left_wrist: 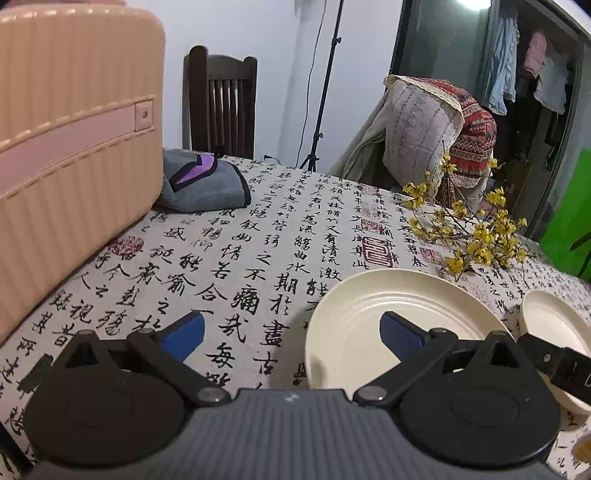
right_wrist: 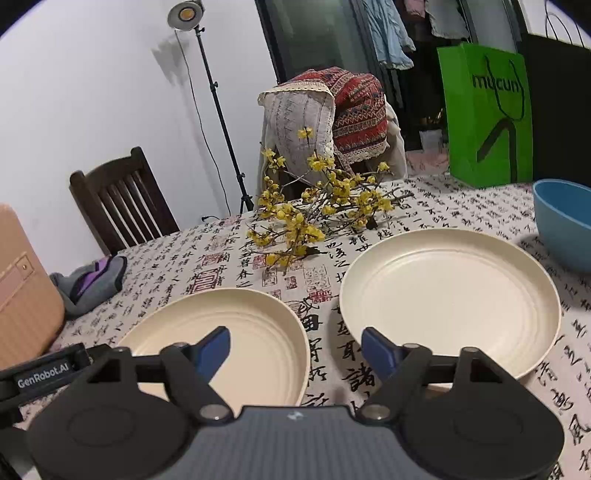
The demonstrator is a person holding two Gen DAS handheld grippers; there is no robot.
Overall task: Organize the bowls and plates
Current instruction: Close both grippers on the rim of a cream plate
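Both grippers, left gripper (left_wrist: 291, 332) and right gripper (right_wrist: 295, 349), hover released and empty above the table (left_wrist: 229, 236). Two cream plates, left plate (right_wrist: 221, 332) and right plate (right_wrist: 448, 295), lie apart; a hasty pinch could skid either toward the flowers (right_wrist: 314, 218).

light: bright, even | source: studio lamp (right_wrist: 185, 13) lit | shadows: soft | focus: sharp | edges: fisheye-bent, dark corners
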